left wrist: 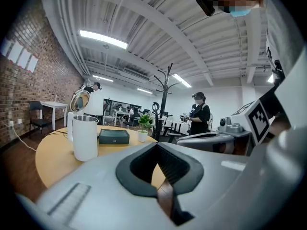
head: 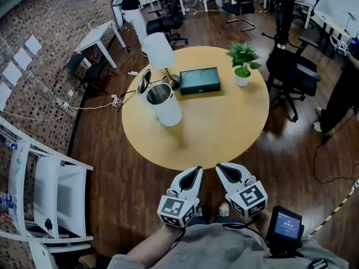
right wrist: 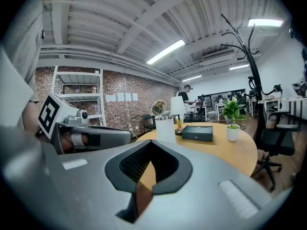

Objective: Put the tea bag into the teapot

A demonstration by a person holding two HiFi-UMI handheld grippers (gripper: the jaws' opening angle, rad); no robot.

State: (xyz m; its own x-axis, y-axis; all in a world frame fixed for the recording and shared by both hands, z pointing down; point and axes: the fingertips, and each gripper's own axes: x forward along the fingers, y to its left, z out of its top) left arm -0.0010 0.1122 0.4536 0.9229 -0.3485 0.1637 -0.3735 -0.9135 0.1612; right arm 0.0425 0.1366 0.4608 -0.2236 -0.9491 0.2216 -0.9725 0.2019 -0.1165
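The white teapot (head: pixel 164 105) stands with its lid flipped open on the left part of the round wooden table (head: pixel 224 133). It also shows in the left gripper view as the teapot (left wrist: pixel 85 138) and in the right gripper view as the teapot (right wrist: pixel 164 129). No tea bag is visible in any view. My left gripper (head: pixel 197 170) and right gripper (head: pixel 219 167) hang side by side just short of the table's near edge, well away from the teapot. Both are shut and empty, tips meeting in the views of the left gripper (left wrist: pixel 156 144) and the right gripper (right wrist: pixel 151 142).
A dark green box (head: pixel 199 80) lies at mid-table, with a white lamp (head: pixel 159 50) behind the teapot and a potted plant (head: pixel 243 64) at the right. Black office chairs (head: pixel 291 74) stand right of the table, white shelving (head: pixel 50 195) at the left. A person (left wrist: pixel 198 118) stands beyond.
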